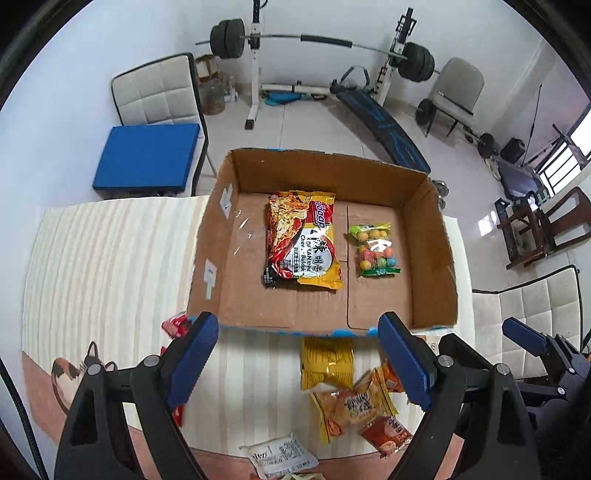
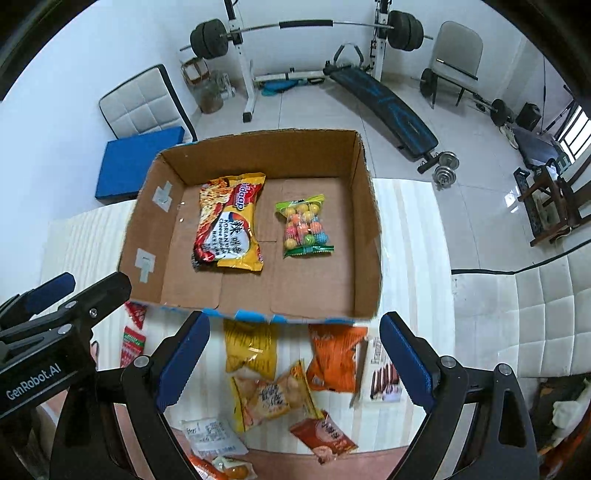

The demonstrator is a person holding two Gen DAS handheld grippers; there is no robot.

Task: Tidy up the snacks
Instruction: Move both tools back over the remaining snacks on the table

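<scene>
Cardboard box (image 1: 436, 236) sits open on the striped table (image 1: 110, 258), at 12 o'clock from both grippers. Inside on its floor: noodle packet (image 1: 301, 240) lying flat near the middle, candy bag (image 1: 373, 251) at 3 o'clock of it, a strip of bare cardboard between them, not touching.

Left gripper (image 1: 297, 363): fingers spread wide apart, nothing between them, tips level with the near wall of the box. Right gripper (image 2: 295, 363): likewise wide apart and holding nothing, tips just short of the near wall.

Loose snacks on the table in front of the box, at 6 o'clock of it:
- yellow packet (image 2: 251, 349) right against the near wall
- orange packet (image 2: 334, 356) at 3 o'clock of the yellow one
- white carton (image 2: 380, 373) with sausage print, at 3 o'clock of the orange packet, edges touching or overlapping
- cracker packet (image 2: 271, 400) at 6 o'clock of the yellow packet, overlapping its lower edge
- small red-brown sachet (image 2: 325, 435) at 5 o'clock of the cracker packet
- white packet (image 2: 212, 437) with printed label at 7 o'clock of the cracker packet
- red packets (image 2: 133, 332) at 9 o'clock of the yellow packet, by the box's near left corner, partly hidden behind the left gripper's body in the right wrist view

Weight bench (image 2: 384, 107) and barbell rack (image 2: 306, 27) stand on the floor beyond the table
</scene>
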